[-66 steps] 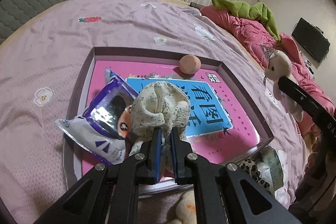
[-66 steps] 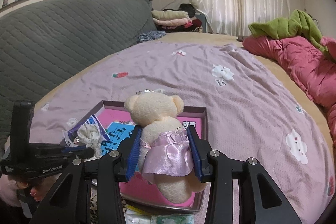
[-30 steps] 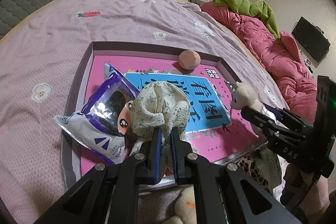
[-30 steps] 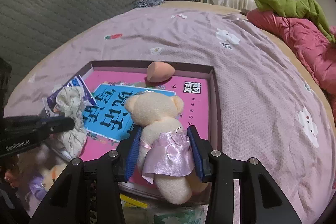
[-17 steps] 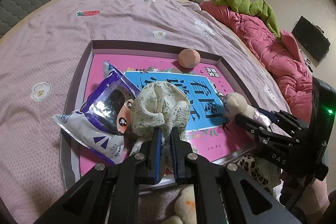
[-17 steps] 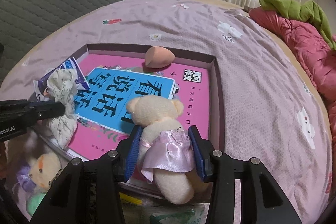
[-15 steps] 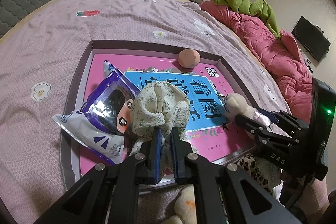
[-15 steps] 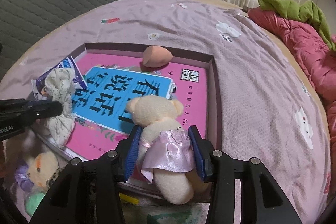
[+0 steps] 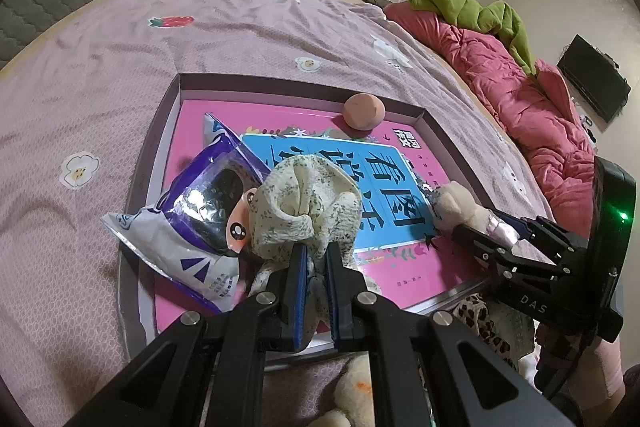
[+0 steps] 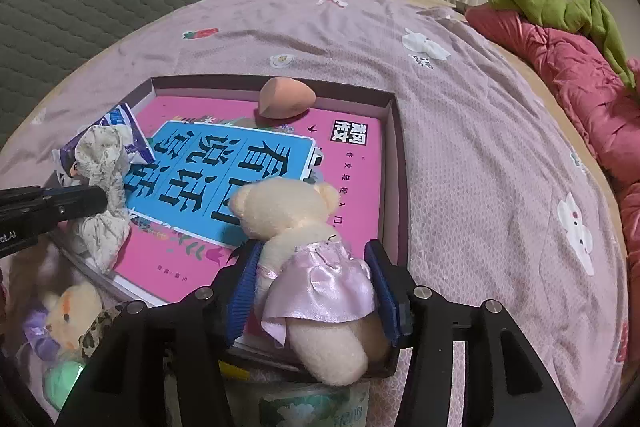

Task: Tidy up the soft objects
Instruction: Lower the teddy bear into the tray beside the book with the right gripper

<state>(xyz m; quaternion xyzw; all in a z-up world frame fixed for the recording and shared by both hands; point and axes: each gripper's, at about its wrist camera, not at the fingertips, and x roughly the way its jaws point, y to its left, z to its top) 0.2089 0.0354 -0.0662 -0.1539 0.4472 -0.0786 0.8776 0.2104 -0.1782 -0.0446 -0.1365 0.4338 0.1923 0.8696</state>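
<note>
Much of the plush toy (image 10: 72, 311) at the lower left of the right wrist view is cut off and blurred. A shallow tray (image 10: 394, 163) on the bed (image 10: 460, 131) contains a pink book (image 10: 352, 187), a peach sponge (image 10: 285, 97) and a snack packet (image 9: 188, 227). The floral cloth bundle (image 9: 308, 203) is pinched narrowly by the left hand-held gripper (image 9: 316, 259) over the tray's near edge. The teddy bear (image 10: 304, 247) sits between the jaws of the right hand-held gripper (image 10: 312, 287), spread about its pink dress; whether the pads are touching it cannot be told.

soft indoor light, fisheye-warped edges

Left gripper (image 9: 314, 259) jaws pinched nearly together, right gripper (image 10: 316, 289) jaws wider — both gripping
</note>
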